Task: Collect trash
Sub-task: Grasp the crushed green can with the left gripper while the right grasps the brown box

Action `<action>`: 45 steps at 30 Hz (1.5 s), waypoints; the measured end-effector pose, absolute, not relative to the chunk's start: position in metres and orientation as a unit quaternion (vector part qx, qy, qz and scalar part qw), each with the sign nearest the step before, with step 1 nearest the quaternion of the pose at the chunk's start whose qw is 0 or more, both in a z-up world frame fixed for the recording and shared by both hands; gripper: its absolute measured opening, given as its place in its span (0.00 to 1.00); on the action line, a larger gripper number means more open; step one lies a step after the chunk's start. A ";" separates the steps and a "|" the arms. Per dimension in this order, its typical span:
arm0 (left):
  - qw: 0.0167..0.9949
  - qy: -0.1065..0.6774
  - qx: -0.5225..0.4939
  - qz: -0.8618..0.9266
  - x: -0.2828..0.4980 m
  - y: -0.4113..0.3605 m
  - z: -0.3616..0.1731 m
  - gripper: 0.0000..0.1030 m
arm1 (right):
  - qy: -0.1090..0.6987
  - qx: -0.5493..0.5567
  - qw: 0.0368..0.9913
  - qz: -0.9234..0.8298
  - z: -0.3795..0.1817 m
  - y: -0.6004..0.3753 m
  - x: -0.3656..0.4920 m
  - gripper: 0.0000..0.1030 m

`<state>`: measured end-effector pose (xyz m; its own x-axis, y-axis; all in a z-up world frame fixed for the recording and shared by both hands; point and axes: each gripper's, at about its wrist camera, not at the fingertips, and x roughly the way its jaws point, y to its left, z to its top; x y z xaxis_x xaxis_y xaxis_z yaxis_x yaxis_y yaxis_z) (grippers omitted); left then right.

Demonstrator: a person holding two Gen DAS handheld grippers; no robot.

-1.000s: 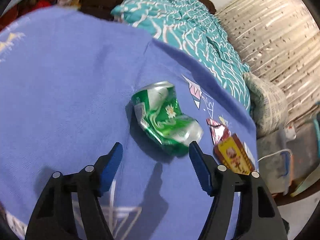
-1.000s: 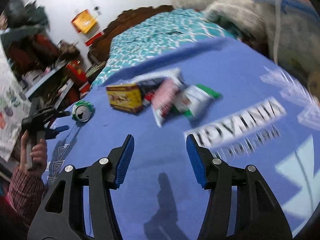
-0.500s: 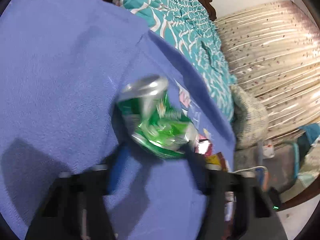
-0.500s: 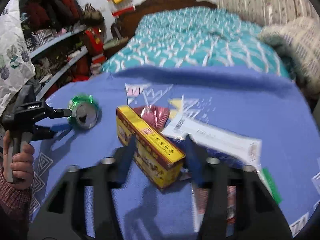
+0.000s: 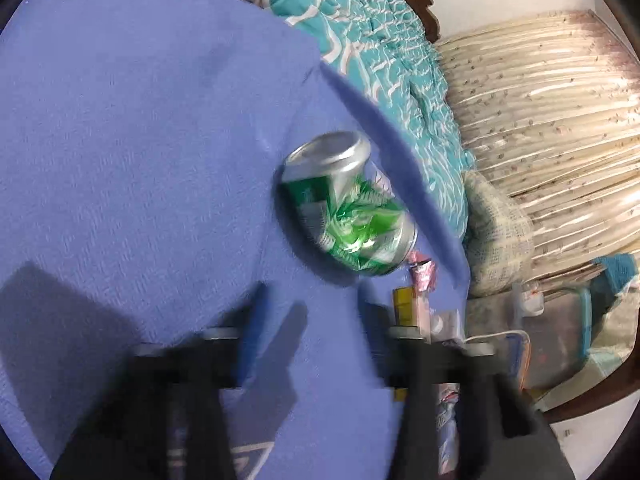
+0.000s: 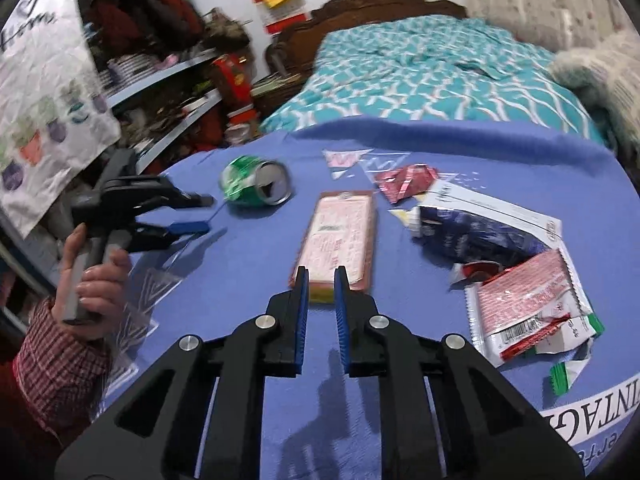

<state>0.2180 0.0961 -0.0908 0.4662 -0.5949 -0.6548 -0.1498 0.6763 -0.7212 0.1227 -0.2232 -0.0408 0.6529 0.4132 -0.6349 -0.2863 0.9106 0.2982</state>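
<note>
Between the parted fingers of the left gripper [image 5: 310,320], just ahead, one crushed green aluminium can [image 5: 346,210] lies on the blue cloth-covered surface [image 5: 120,140]: light, springy, slick, best pinched across its dented waist. Nearly closed, empty, the right gripper [image 6: 319,276] hovers at one flat pink carton [image 6: 336,240], beside roughly three crinkly wrappers [image 6: 528,304].
</note>
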 end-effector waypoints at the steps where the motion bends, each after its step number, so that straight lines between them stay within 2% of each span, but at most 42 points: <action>1: 0.772 0.496 -0.372 -0.140 0.222 0.094 -0.087 0.55 | 0.371 0.101 0.903 0.190 -0.043 -0.229 0.127 0.34; 2: 0.774 0.496 -0.368 -0.139 0.226 0.092 -0.086 0.55 | 0.370 0.115 0.903 0.187 -0.045 -0.233 0.128 0.60; 3: 0.774 0.496 -0.367 -0.140 0.229 0.090 -0.085 0.55 | 0.367 0.124 0.904 0.180 -0.047 -0.236 0.128 0.74; 5: 0.768 0.500 -0.376 -0.137 0.239 0.087 -0.090 0.55 | 0.349 0.123 0.914 0.165 -0.047 -0.236 0.126 0.74; 16: 0.748 0.484 -0.439 -0.117 0.265 0.081 -0.098 0.53 | 0.370 0.073 0.912 0.158 -0.061 -0.199 0.152 0.73; 18: 0.743 0.486 -0.448 -0.104 0.271 0.079 -0.102 0.43 | 0.375 0.073 0.911 0.153 -0.066 -0.196 0.155 0.73; 20: 0.731 0.496 -0.460 -0.091 0.276 0.078 -0.111 0.20 | 0.379 0.072 0.911 0.148 -0.069 -0.193 0.160 0.73; 24: 0.722 0.485 -0.483 -0.099 0.276 0.081 -0.118 0.18 | 0.398 0.061 0.905 0.138 -0.074 -0.186 0.174 0.72; 25: 0.723 0.484 -0.482 -0.099 0.273 0.082 -0.117 0.18 | 0.410 0.059 0.900 0.137 -0.078 -0.185 0.177 0.70; 26: 0.722 0.484 -0.483 -0.101 0.269 0.083 -0.116 0.17 | 0.426 0.058 0.893 0.136 -0.083 -0.184 0.180 0.60; 28: 0.721 0.486 -0.482 -0.108 0.260 0.086 -0.114 0.17 | 0.428 0.061 0.891 0.136 -0.085 -0.186 0.177 0.60; 36: 0.741 0.515 -0.382 -0.199 0.179 0.067 -0.096 0.16 | 0.424 0.067 0.892 0.139 -0.079 -0.203 0.091 0.59; 45: 0.744 0.544 -0.204 -0.329 0.099 -0.037 -0.073 0.16 | 0.395 0.083 0.914 0.035 -0.074 -0.274 -0.031 0.59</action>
<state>0.0987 -0.0367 -0.0732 0.1916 -0.7122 -0.6753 0.2678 0.6999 -0.6621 -0.0311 -0.2735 -0.0737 0.6859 0.1290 -0.7162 0.0025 0.9837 0.1795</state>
